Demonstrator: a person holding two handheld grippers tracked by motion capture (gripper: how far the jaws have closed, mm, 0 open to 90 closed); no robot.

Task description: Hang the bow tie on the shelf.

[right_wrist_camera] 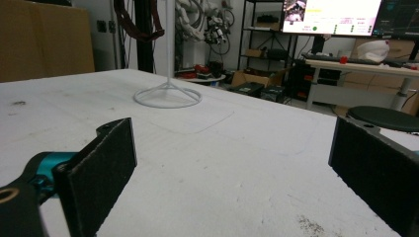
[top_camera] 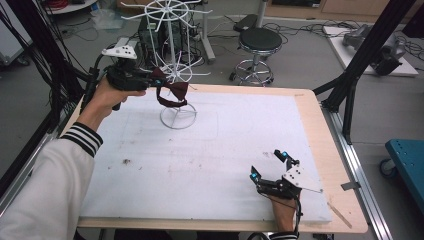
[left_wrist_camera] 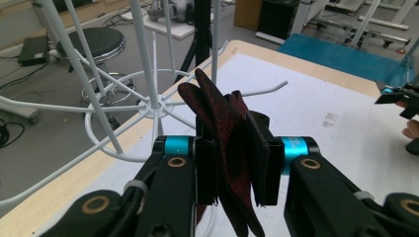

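A dark red bow tie [top_camera: 175,91] hangs by the lower ring of a white wire rack [top_camera: 173,70] at the table's back left. My left gripper [top_camera: 152,80] is shut on one wing of the bow tie [left_wrist_camera: 225,148], holding it up against the rack's spokes [left_wrist_camera: 148,106]. The tie's strap loops down below it. My right gripper [top_camera: 270,165] rests low at the front right of the white mat, open with nothing between its pads [right_wrist_camera: 101,168]. The rack's round base [right_wrist_camera: 168,97] stands ahead of it.
The white mat [top_camera: 210,150] covers most of the wooden table [top_camera: 315,130]. A black stool [top_camera: 259,42] stands behind the table. Black frame posts rise at the left and right edges. A blue cart [top_camera: 407,160] sits at the right.
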